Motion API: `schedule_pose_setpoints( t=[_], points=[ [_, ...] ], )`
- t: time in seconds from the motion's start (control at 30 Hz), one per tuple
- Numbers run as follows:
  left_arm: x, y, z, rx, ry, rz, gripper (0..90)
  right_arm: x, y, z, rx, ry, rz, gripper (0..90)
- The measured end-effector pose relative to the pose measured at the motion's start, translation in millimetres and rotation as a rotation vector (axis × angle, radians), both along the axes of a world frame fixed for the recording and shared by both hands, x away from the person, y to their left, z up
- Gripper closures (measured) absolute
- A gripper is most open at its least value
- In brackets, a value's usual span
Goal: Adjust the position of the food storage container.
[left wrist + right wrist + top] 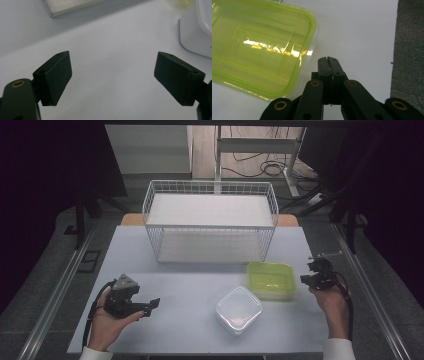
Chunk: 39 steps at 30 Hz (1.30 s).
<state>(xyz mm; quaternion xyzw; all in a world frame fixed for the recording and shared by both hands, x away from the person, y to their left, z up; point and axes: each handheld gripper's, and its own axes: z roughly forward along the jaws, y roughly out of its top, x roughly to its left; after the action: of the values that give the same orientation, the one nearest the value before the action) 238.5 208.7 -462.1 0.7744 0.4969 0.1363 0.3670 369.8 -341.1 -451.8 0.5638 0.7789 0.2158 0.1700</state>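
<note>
1. Left gripper [150,306]: held in the person's left hand [107,322] at the near left of the table [190,290], lying low over the bare surface. In the left gripper view its two black jaws stand wide apart with nothing between them.
2. Clear container [239,309]: a rounded-square, colourless plastic tub near the front edge, right of centre; its corner shows at the right edge of the left gripper view [197,32].
3. Right gripper [316,279]: held in the right hand [331,302] at the table's right side. Jaws pressed together, empty. In the right gripper view [327,61] the tips sit just beside the green container's rim, over bare table; contact cannot be told.
4. Green container [271,279]: translucent yellow-green tub, open top up, just behind and right of the clear container and left of the right gripper.
5. Wire basket [210,220]: white, rectangular, at the far middle of the table, behind both containers.
</note>
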Motion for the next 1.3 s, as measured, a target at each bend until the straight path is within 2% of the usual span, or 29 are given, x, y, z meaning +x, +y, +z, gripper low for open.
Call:
schedule_pose_setpoints(
  t=[0.13, 0.27, 0.33, 0.53, 0.97, 1.13, 1.3],
  points=[
    [-0.1, 0.9, 0.1, -0.008, 0.002, -0.002, 14.4, 1.5, 1.8, -3.4, -0.006, 0.012, 0.001, 89.0],
    [0.0, -0.6, -0.9, -0.005, 0.004, -0.004, 14.4, 5.5, 12.8, -11.4, -0.026, 0.043, 0.013, 89.0],
    [-0.4, -1.2, -1.3, -0.005, 0.006, -0.005, 14.4, 6.0, 13.9, -12.0, -0.037, 0.042, 0.015, 89.1],
    [-0.7, -2.9, -1.5, 0.000, 0.006, -0.006, 14.4, 6.9, 16.3, -11.8, -0.027, 0.035, 0.020, 89.1],
    [-0.5, -4.2, -2.7, 0.006, 0.010, -0.011, 14.4, 6.0, 34.6, -13.9, -0.006, 0.040, 0.063, 89.2],
    [-0.3, -5.6, -2.7, 0.010, 0.012, -0.015, 14.4, 4.8, 43.7, -14.0, -0.002, 0.046, 0.082, 89.2],
    [0.0, -5.9, -2.5, 0.012, 0.010, -0.020, 14.4, 3.1, 62.5, -14.1, -0.005, 0.047, 0.106, 89.2]
  ],
)
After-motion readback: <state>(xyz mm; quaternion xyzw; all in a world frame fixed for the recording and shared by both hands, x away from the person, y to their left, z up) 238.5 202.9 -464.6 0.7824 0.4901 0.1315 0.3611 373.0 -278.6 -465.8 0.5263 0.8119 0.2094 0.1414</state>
